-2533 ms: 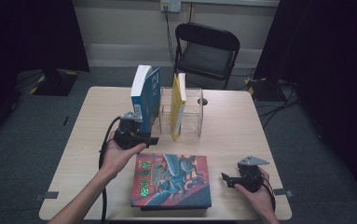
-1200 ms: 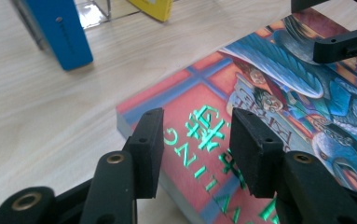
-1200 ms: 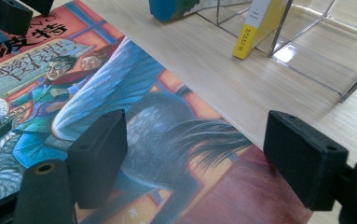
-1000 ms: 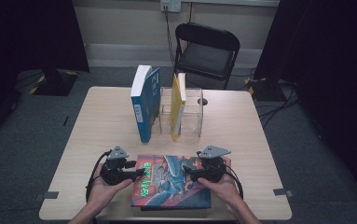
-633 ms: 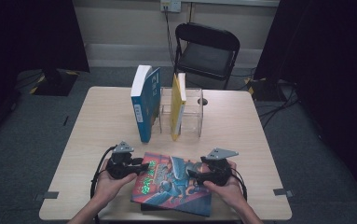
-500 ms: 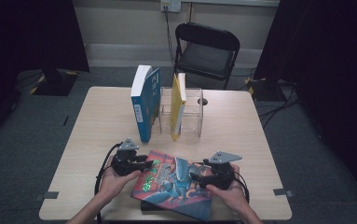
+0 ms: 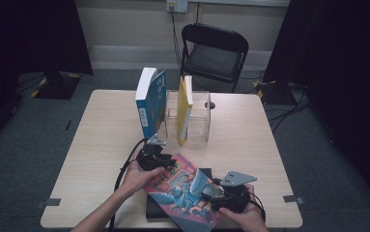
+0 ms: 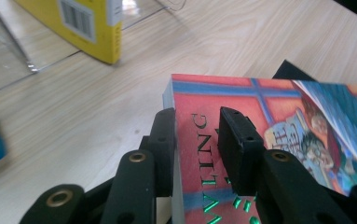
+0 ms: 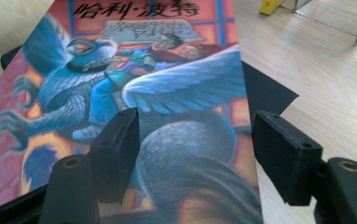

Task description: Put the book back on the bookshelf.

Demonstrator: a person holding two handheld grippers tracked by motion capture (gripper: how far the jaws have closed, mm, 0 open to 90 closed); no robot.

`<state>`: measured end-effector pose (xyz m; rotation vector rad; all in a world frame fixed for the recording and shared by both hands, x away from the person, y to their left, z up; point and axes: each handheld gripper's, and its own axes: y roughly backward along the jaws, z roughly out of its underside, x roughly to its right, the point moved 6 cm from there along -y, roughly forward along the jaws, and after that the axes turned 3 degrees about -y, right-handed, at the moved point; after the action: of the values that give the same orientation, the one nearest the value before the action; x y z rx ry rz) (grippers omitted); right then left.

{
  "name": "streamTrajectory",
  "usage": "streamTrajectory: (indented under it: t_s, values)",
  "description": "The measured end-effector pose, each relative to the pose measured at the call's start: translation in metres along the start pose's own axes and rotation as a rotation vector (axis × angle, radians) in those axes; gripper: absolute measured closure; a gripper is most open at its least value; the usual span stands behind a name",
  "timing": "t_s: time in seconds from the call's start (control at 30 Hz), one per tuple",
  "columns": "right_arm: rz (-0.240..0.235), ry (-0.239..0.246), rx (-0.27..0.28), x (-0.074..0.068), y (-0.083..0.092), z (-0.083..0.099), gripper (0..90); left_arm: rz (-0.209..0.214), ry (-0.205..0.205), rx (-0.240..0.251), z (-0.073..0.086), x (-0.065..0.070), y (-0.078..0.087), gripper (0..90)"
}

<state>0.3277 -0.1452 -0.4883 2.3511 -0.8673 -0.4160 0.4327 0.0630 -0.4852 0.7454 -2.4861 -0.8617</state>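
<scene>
A colourful picture-cover book (image 7: pixel 182 186) lies slantwise near the table's front edge, on top of a black flat thing (image 7: pixel 205 172). My left gripper (image 7: pixel 157 157) is shut on the book's spine edge (image 8: pixel 192 135); one jaw is against the page side, the other on the red cover, and they have just been closing. My right gripper (image 7: pixel 225 195) sits at the book's near corner. In the right gripper view its jaws stand apart over the cover (image 9: pixel 181 93): one rests on the cover, the other is off the book's edge. They have just been closing.
A blue book (image 7: pixel 151 102) stands upright behind the left gripper. Beside it a yellow book (image 7: pixel 185 108) leans in a clear holder (image 7: pixel 199 118). A black folding chair (image 7: pixel 215 53) stands beyond the table. Bare wood table (image 7: pixel 105 145) lies to the left and right.
The book has turned from square with the table's front edge to a slant. The left gripper moved right and away with its corner; the right gripper drew toward the front edge.
</scene>
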Motion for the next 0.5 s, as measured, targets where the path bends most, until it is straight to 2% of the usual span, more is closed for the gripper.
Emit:
streamTrajectory:
  t_s: [0.07, 0.17, 0.23, 0.33, 0.4, 0.43, 0.5]
  values:
    - [-0.009, 0.009, -0.014, 0.000, 0.000, -0.001, 32.5, 0.007, -0.001, 0.009, 0.000, -0.001, 0.000, 67.8]
    - [-0.053, 0.001, -0.033, 0.006, -0.004, -0.005, 32.2, 0.013, 0.005, 0.017, 0.002, -0.001, 0.002, 68.0]
    - [-0.056, -0.004, -0.036, 0.009, -0.010, -0.011, 31.9, 0.003, -0.015, 0.002, 0.003, -0.001, 0.005, 68.7]
    - [-0.074, -0.003, -0.029, 0.013, -0.017, -0.026, 33.0, -0.009, -0.031, -0.006, 0.011, 0.003, 0.015, 68.6]
    - [-0.061, 0.012, -0.037, 0.017, -0.022, -0.034, 34.6, -0.014, -0.042, -0.008, 0.020, 0.005, 0.024, 68.2]
    - [-0.051, 0.022, -0.056, 0.018, -0.024, -0.038, 34.3, -0.012, -0.037, -0.014, 0.024, 0.005, 0.029, 67.9]
    - [-0.073, 0.017, -0.042, 0.019, -0.027, -0.046, 35.7, -0.007, -0.033, -0.016, 0.032, 0.006, 0.039, 68.1]
